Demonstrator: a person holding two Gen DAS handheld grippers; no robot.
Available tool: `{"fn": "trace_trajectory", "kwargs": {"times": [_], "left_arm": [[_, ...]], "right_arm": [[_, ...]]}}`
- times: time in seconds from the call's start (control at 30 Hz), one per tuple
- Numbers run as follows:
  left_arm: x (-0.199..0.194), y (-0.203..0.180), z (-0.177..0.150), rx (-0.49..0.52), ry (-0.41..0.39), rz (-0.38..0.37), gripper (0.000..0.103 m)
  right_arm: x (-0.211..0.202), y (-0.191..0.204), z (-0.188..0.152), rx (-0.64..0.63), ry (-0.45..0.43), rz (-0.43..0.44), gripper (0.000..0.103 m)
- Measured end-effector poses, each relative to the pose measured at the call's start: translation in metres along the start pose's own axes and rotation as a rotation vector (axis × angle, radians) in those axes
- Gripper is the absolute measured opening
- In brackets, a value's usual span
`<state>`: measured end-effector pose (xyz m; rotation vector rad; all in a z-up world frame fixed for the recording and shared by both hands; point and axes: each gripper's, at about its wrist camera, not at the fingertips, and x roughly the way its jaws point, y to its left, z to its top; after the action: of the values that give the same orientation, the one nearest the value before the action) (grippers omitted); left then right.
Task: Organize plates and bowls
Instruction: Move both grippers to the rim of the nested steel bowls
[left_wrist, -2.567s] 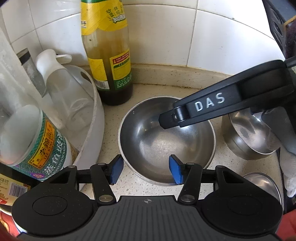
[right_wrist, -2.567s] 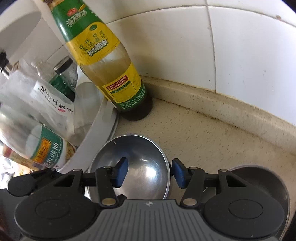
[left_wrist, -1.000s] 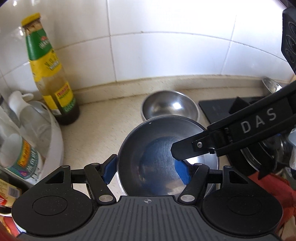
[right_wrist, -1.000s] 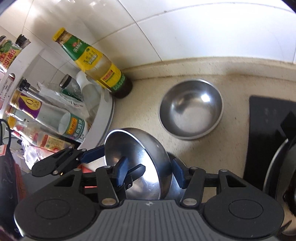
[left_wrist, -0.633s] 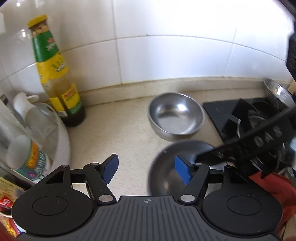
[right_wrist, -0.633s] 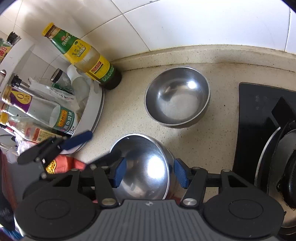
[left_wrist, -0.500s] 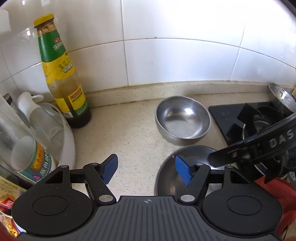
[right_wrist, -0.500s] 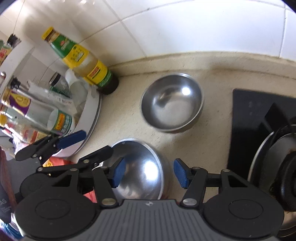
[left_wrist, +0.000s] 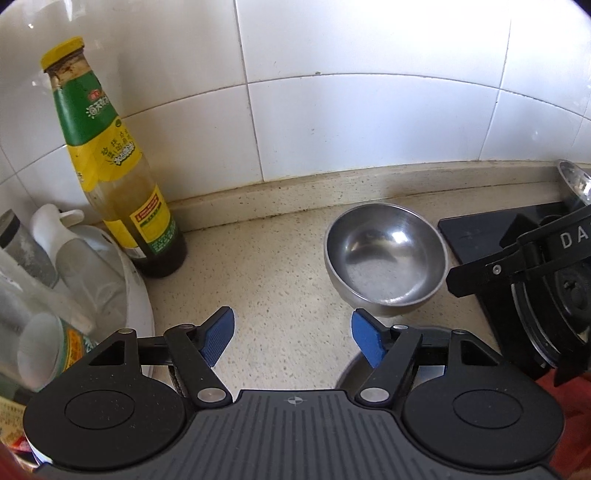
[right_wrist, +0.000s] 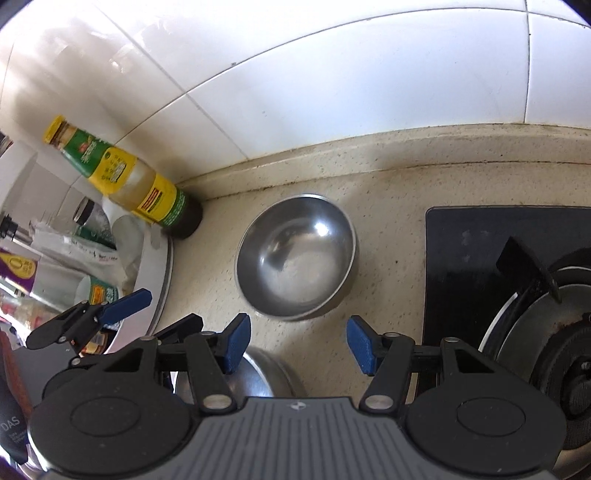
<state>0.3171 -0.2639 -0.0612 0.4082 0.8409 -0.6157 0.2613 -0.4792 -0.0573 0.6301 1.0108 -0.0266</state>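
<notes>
A small steel bowl (left_wrist: 386, 258) (right_wrist: 295, 254) stands upright on the speckled counter near the wall. A larger steel bowl (left_wrist: 351, 371) (right_wrist: 258, 376) rests on the counter closer to me, mostly hidden under the gripper bodies. My left gripper (left_wrist: 291, 338) is open over bare counter, left of both bowls, with nothing between its blue pads. My right gripper (right_wrist: 298, 343) is open too, just short of the small bowl, its left pad over the larger bowl's rim. In the right wrist view the left gripper (right_wrist: 110, 314) shows at the left.
A green-and-yellow sauce bottle (left_wrist: 118, 166) (right_wrist: 125, 177) stands by the tiled wall. A white rack (left_wrist: 142, 295) with several bottles fills the left. A black gas stove (left_wrist: 480, 229) (right_wrist: 472, 258) with its burner (right_wrist: 554, 332) lies right of the bowls.
A second ago both grippers were at the larger bowl, lifted off the counter. It now sits on the counter and both grippers have let go and drawn off it.
</notes>
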Motion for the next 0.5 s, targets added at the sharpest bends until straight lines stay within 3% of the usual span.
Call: {"fn": "trace_trajectory", "kwargs": {"times": [0.5], "left_arm": [[0.028, -0.004, 0.017, 0.040, 0.019, 0.018, 0.079]], "right_arm": [[0.023, -0.012, 0.016, 0.040, 0.004, -0.002, 0.056]]}}
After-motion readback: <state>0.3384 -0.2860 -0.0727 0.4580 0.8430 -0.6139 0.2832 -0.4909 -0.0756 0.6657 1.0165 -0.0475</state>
